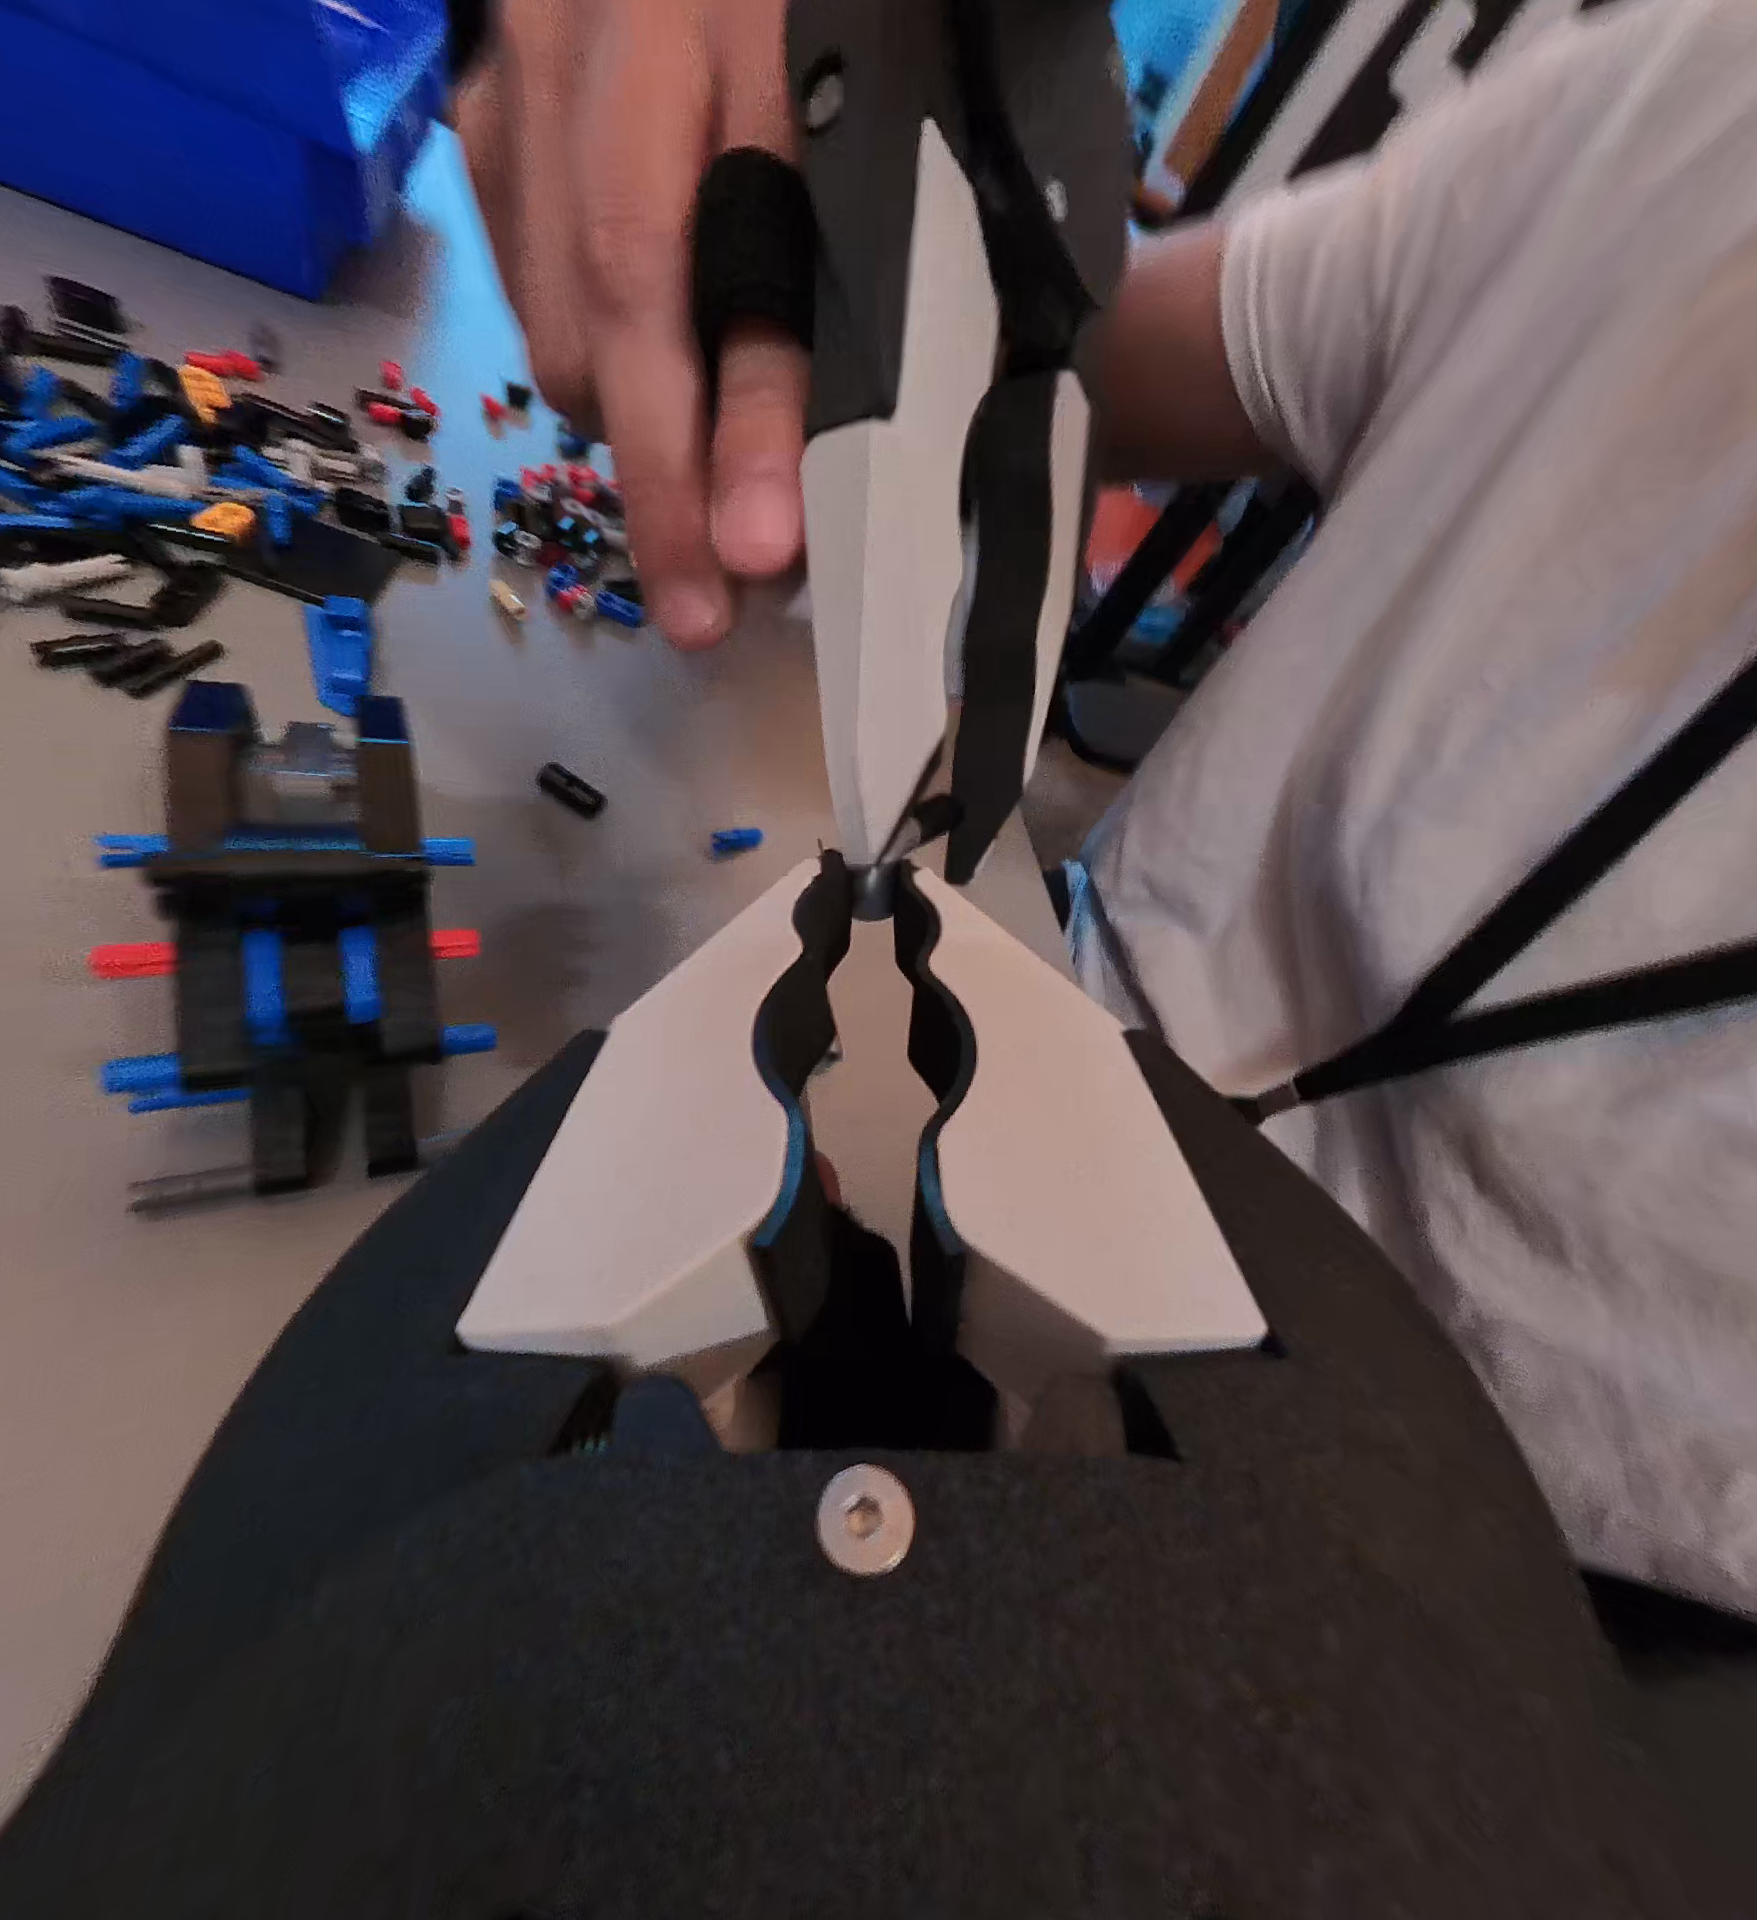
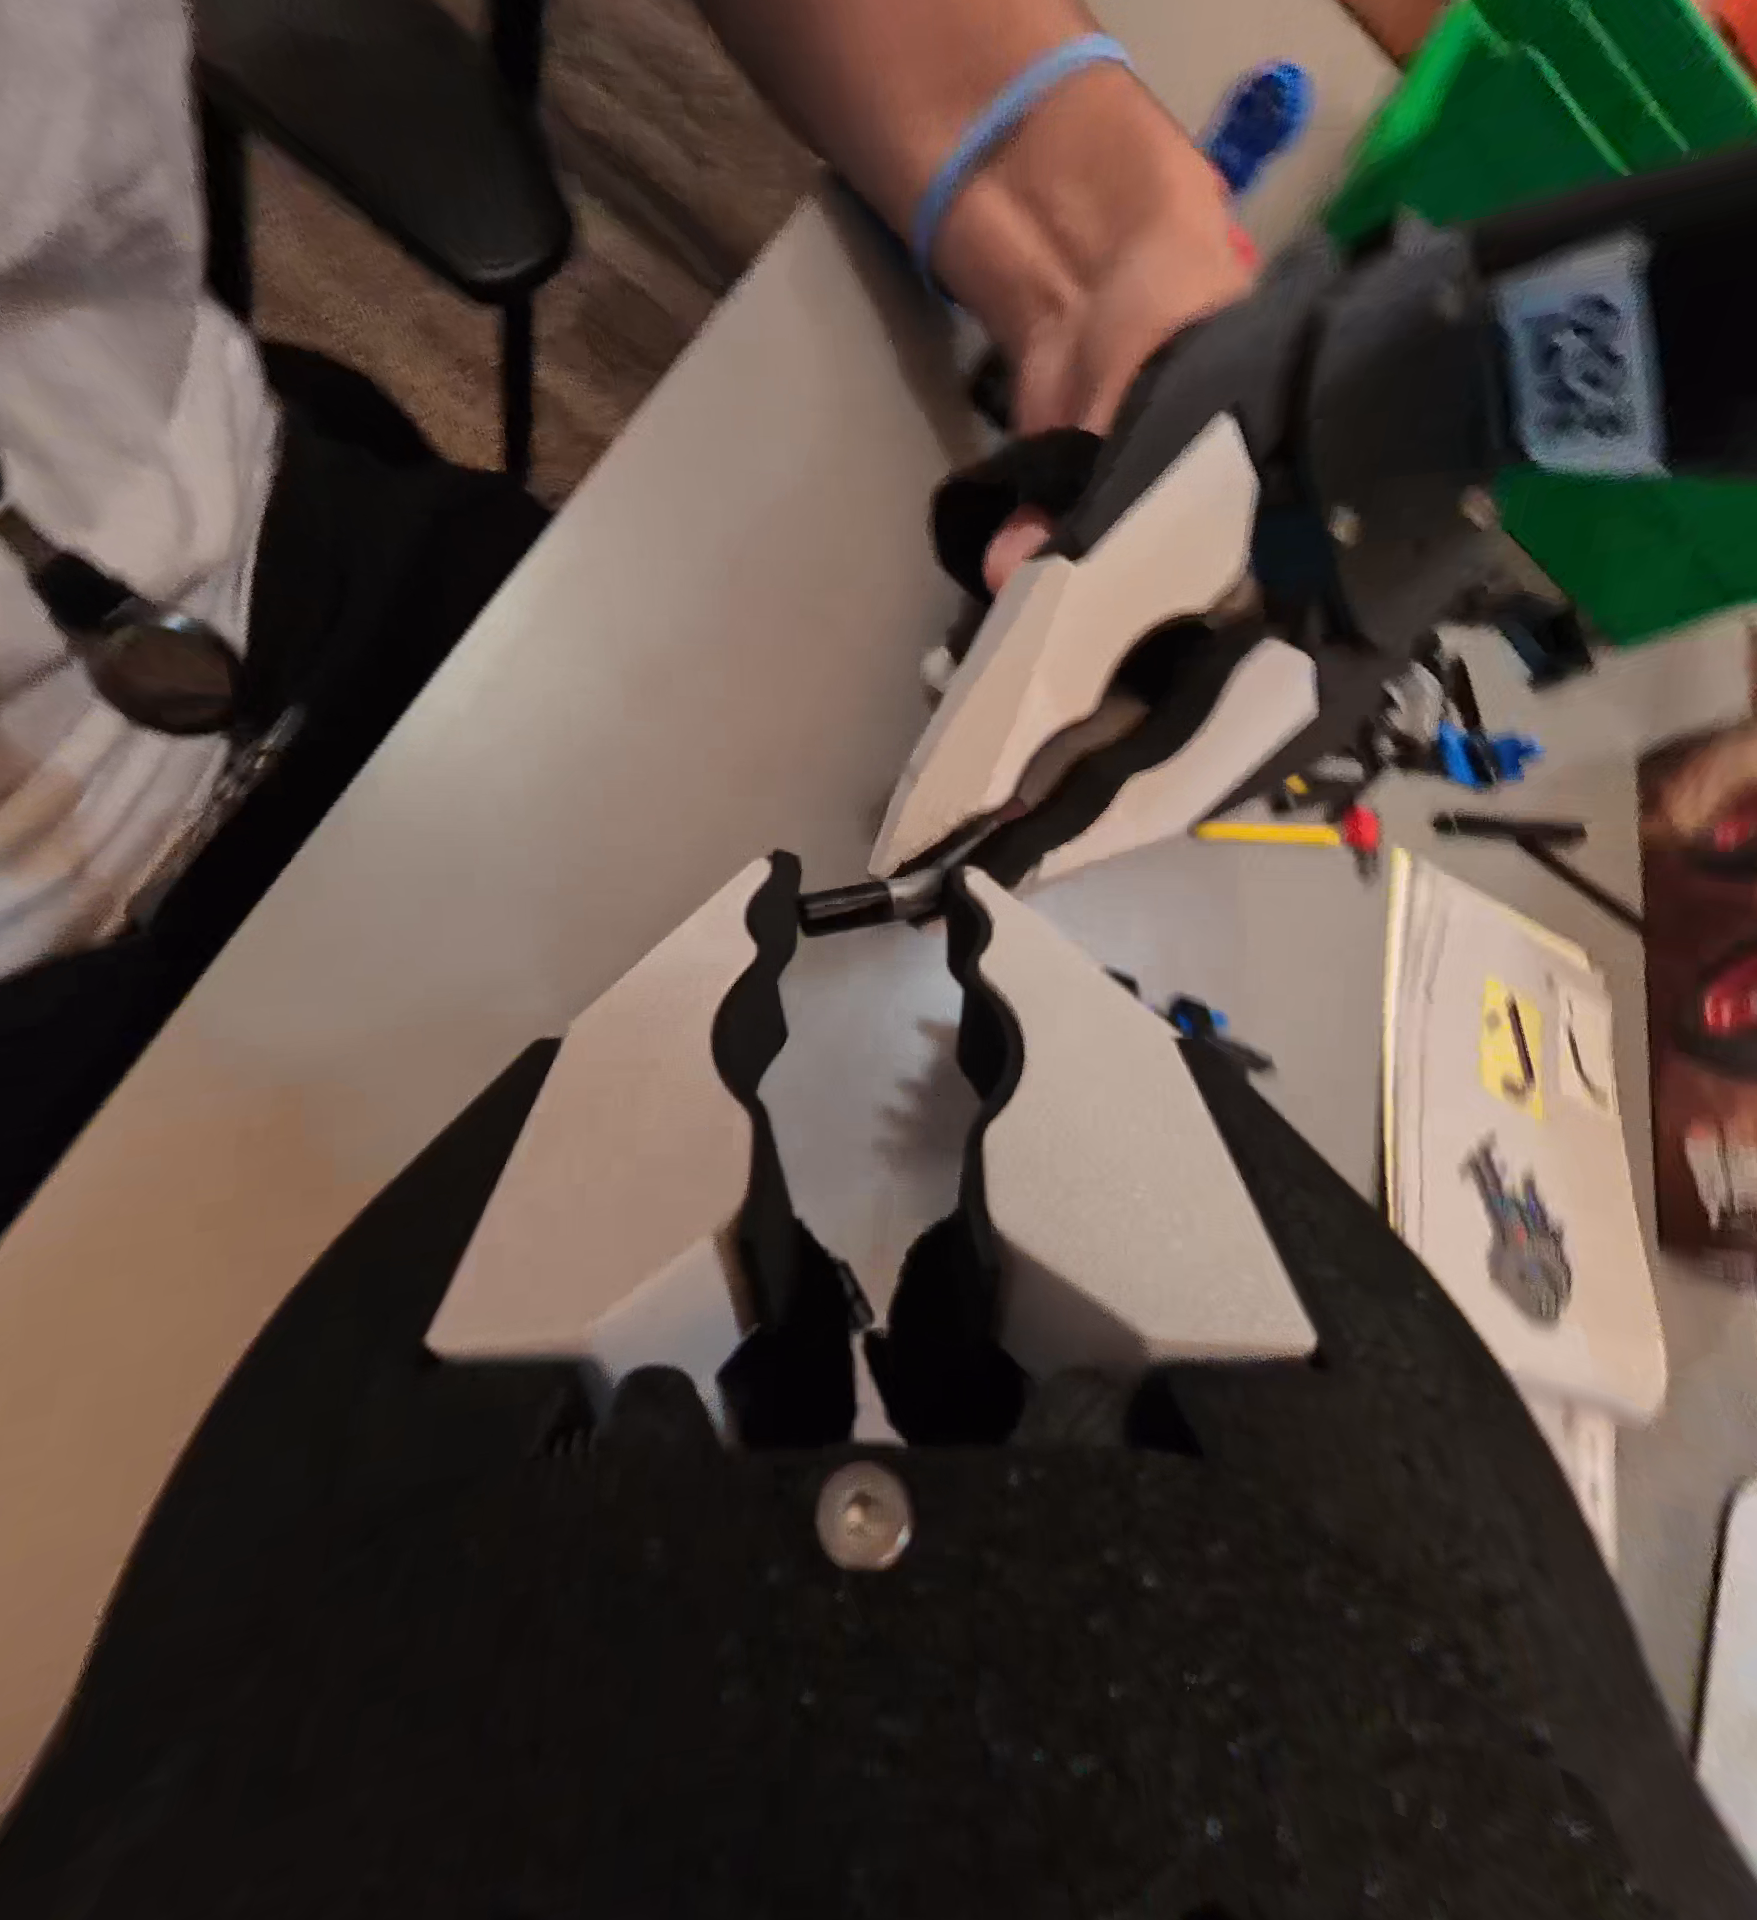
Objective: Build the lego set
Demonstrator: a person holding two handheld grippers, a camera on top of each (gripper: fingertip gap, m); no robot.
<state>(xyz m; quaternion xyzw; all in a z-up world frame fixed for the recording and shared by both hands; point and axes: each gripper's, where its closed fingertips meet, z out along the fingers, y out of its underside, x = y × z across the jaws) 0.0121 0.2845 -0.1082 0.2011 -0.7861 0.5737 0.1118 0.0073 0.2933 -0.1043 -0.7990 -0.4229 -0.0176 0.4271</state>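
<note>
My right gripper [image 2: 872,896] is shut on a short black pin [image 2: 843,907] that lies crosswise between its fingertips, above the table. A grey piece [image 2: 907,894] sits on the pin's right end. My left gripper [image 2: 941,847] comes in from the upper right with its tips closed on that grey piece. In the left wrist view my left gripper [image 1: 874,883] pinches the small grey piece [image 1: 874,896], seen end-on. The right gripper [image 1: 905,831] reaches down from above and meets it tip to tip. The partly built black and blue model [image 1: 282,935] lies on the table [image 1: 593,935] to the left.
A pile of loose black, blue, red and orange pieces [image 1: 126,468] lies beyond the model, with a blue bin [image 1: 178,125] behind. A stray black pin [image 1: 570,790] and blue pin [image 1: 736,840] lie nearby. The instruction booklet [image 2: 1497,1122], a green bin [image 2: 1580,156] and a person's torso [image 1: 1476,727] are close. Less than 4 cm separates the two grippers' tips.
</note>
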